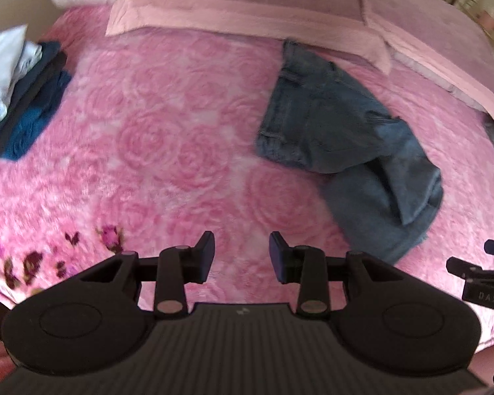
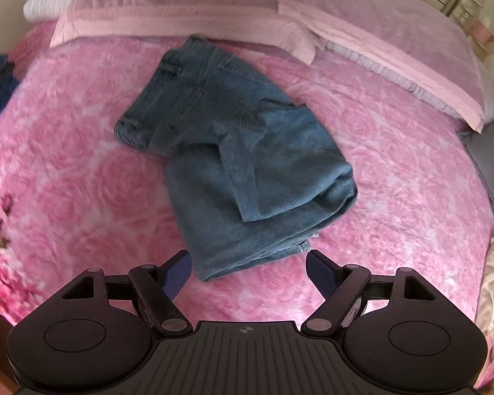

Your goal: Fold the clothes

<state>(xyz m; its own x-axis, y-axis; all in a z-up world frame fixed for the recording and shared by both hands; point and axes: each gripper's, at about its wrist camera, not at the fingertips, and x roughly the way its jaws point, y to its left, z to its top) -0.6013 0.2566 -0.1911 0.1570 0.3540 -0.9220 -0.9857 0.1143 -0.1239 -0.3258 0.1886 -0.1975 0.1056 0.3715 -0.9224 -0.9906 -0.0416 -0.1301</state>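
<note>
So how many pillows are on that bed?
2, possibly more hidden. One pink pillow lies along the head of the bed, beyond the jeans. The second pink pillow sits to its right, angled toward the bed's right edge.

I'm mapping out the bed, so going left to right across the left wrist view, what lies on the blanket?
Stack of folded clothes at the far left → open stretch of pink rose blanket → blue jeans, loosely folded, right of centre → the right gripper, just poking in at the right edge.
</note>
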